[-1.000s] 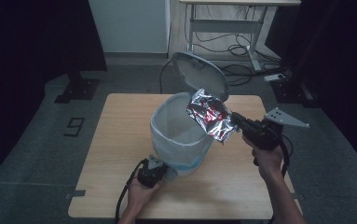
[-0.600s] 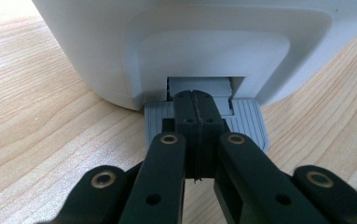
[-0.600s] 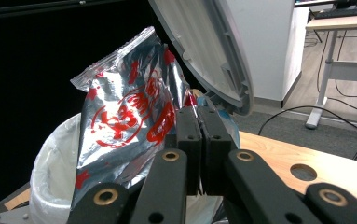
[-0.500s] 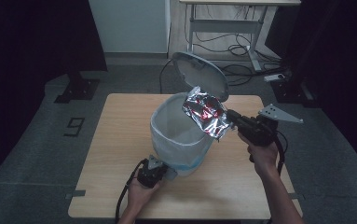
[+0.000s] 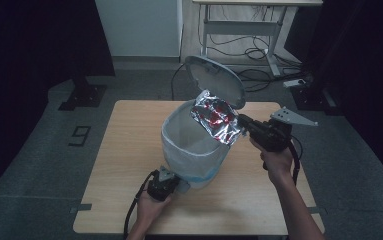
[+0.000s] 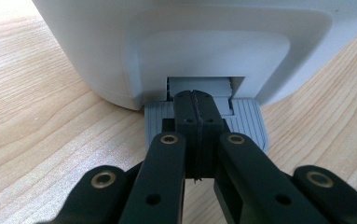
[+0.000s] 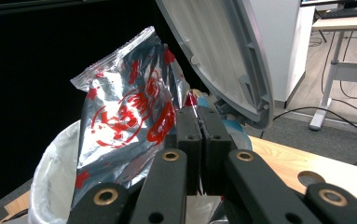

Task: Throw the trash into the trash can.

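While right gripper clamps foil bag | left gripper, closed, presses pedal

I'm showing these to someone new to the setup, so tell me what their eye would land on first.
The crinkled silver and red foil bag, pinched in the right claw, hangs over the open mouth of the white pedal bin at the middle of the wooden table. The bin's lid stands raised behind it. At the bin's foot, the left claw, shut, presses on the grey pedal.
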Tool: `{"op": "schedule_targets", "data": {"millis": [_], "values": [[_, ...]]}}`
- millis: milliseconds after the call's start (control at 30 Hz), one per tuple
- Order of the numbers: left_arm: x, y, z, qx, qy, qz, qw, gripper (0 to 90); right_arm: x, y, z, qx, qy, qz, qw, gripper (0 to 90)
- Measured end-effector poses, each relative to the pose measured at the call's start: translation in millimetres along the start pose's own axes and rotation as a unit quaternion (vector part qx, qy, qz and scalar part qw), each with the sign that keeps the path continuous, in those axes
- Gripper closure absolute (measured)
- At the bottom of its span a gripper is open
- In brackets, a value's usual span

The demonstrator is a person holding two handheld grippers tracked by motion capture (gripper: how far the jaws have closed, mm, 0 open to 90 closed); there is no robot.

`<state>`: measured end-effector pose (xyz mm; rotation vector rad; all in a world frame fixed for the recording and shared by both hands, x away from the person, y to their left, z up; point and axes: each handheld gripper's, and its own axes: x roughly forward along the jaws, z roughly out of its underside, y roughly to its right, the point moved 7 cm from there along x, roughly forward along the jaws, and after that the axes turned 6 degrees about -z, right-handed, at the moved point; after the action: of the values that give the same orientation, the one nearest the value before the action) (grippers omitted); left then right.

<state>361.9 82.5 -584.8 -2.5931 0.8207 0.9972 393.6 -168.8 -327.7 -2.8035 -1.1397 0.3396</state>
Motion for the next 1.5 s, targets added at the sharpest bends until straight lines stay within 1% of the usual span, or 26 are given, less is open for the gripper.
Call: {"op": "schedule_targets", "data": {"millis": [533, 700, 967, 1133, 1233, 1300, 1333, 1367, 1400, 1433, 1467, 1500], "values": [[0.0, 0.2, 0.0, 0.001, 0.000, 0.000, 1.0000, 90.0, 17.2, -8.1, -7.9, -0.007, -0.006, -0.003, 1.0000, 88.3], [0.0, 0.2, 0.0, 0.001, 0.000, 0.000, 1.0000, 90.0, 21.7, -9.3, -7.1, -0.006, -0.007, -0.004, 1.0000, 88.2], [0.0, 0.0, -0.1, 0.003, 0.001, -0.001, 1.0000, 90.0, 33.6, -10.0, -6.2, -0.006, -0.012, -0.004, 0.9999, 87.9], [-0.1, 0.2, 0.0, 0.003, 0.000, -0.002, 1.0000, 90.0, 38.7, -10.2, -4.5, -0.003, -0.014, -0.004, 0.9999, 87.8], [-0.1, 0.3, 0.0, 0.003, 0.000, -0.002, 1.0000, 90.0, 40.5, -10.8, -4.0, -0.005, -0.017, -0.005, 0.9998, 87.5], [-0.1, 0.3, 0.1, 0.003, 0.001, -0.002, 1.0000, 90.0, 43.7, -11.5, -3.2, -0.010, -0.020, -0.005, 0.9997, 77.3], [-0.1, 0.3, 0.1, 0.003, 0.001, -0.002, 1.0000, 90.0, 44.9, -11.3, -2.4, -0.015, -0.023, -0.001, 0.9996, 69.8], [-0.1, 0.3, 0.1, 0.003, 0.001, -0.002, 1.0000, 90.0, 44.9, -11.3, -2.4, -0.015, -0.023, -0.001, 0.9996, 69.8], [-0.1, 0.3, 0.1, 0.003, 0.001, -0.002, 1.0000, 90.0, 45.6, -10.7, -0.8, -0.021, -0.025, 0.004, 0.9995, 63.6], [-0.1, 0.3, 0.1, 0.003, 0.001, -0.002, 1.0000, 90.0, 45.6, -10.7, -0.8, -0.021, -0.025, 0.004, 0.9995, 63.6], [-0.1, 0.3, 0.1, 0.003, 0.001, -0.002, 1.0000, 90.0, 45.1, -10.1, 1.4, -0.026, -0.029, 0.006, 0.9992, 59.6], [-0.1, 0.3, 0.1, 0.003, 0.001, -0.002, 1.0000, 90.0, 44.8, -9.7, 2.3, -0.026, -0.029, 0.008, 0.9992, 58.5]]}}
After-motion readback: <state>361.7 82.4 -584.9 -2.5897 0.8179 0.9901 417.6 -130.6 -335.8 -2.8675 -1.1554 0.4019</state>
